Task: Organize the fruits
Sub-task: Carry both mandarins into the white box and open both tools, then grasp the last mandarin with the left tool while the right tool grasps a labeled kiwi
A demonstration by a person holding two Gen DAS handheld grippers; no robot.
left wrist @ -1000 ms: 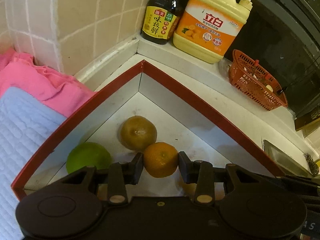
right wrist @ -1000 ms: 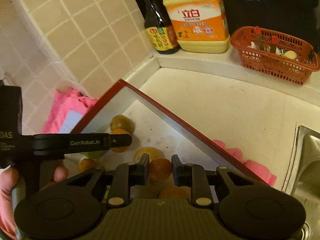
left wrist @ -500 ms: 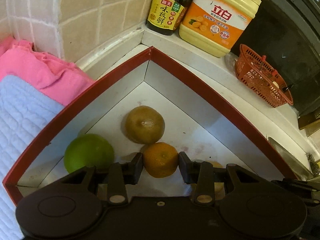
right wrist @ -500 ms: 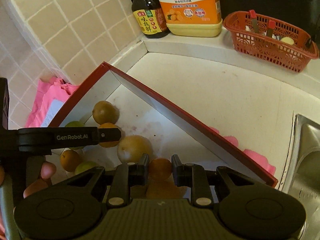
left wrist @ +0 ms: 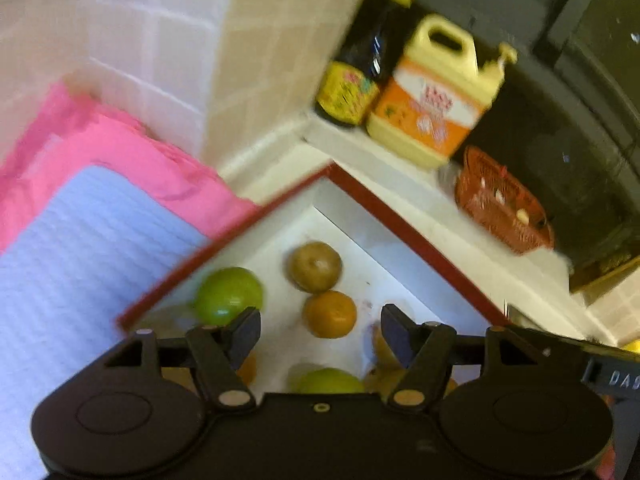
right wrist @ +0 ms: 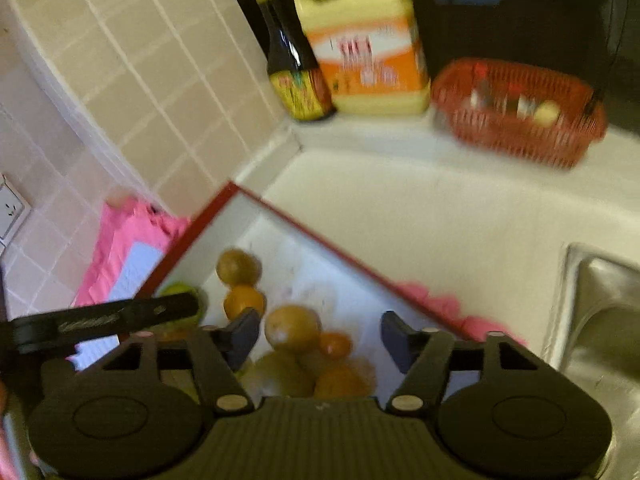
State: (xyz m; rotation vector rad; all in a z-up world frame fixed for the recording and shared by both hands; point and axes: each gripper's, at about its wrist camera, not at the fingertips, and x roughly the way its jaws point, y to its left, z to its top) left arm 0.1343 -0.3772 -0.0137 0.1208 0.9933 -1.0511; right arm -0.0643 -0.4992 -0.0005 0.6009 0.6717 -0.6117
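A red-rimmed white box (left wrist: 416,240) holds several fruits. In the left wrist view an orange (left wrist: 330,314) lies on the box floor, touching a brown-green fruit (left wrist: 316,266), with a green lime (left wrist: 228,294) to the left. My left gripper (left wrist: 320,330) is open and empty above them. In the right wrist view my right gripper (right wrist: 320,334) is open and empty above a yellow fruit (right wrist: 292,328), a small orange (right wrist: 335,345) and more fruit below. The box rim (right wrist: 320,240) shows there too.
A pink cloth (left wrist: 120,160) with a blue-white pad lies left of the box. A soy sauce bottle (right wrist: 288,64), a yellow detergent jug (right wrist: 360,48) and a red basket (right wrist: 516,112) stand on the back ledge. A steel sink (right wrist: 600,320) is at right.
Both grippers have opened and let go of their oranges, which now lie in the box. Both grippers have pulled back and up, and the views are blurred.
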